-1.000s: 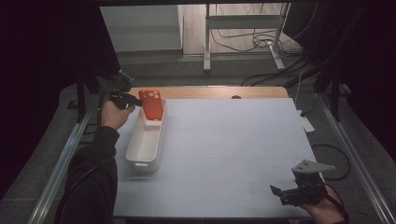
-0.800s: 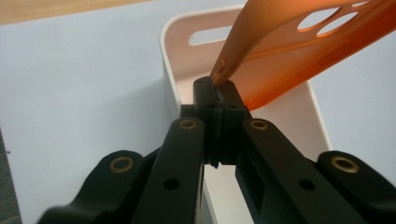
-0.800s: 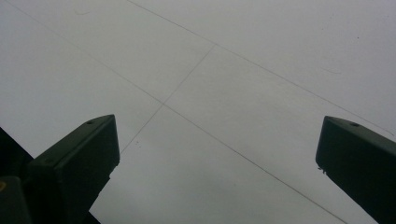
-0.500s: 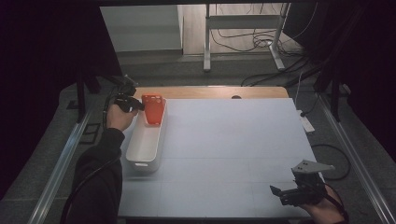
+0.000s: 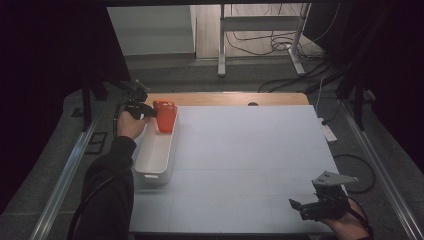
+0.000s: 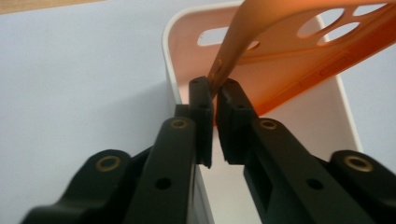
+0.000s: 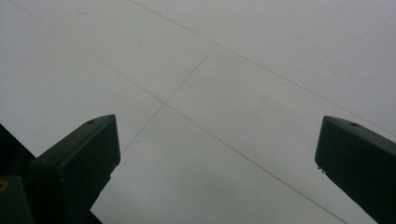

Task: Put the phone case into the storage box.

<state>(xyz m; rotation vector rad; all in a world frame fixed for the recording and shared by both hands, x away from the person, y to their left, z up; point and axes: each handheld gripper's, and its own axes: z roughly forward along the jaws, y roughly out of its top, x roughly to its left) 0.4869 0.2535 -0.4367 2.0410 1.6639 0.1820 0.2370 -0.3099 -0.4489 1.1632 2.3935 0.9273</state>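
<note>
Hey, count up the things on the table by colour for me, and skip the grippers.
Orange: 1, the phone case over the tray's far end
White: 1, the long tray at the table's left edge
Total: 2

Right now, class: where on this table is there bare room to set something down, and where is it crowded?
Bare: the white table top from the white bin across to the right edge, and the near strip up to the right gripper. Crowded: the far left corner, where the left gripper pinches the orange case over the bin.
</note>
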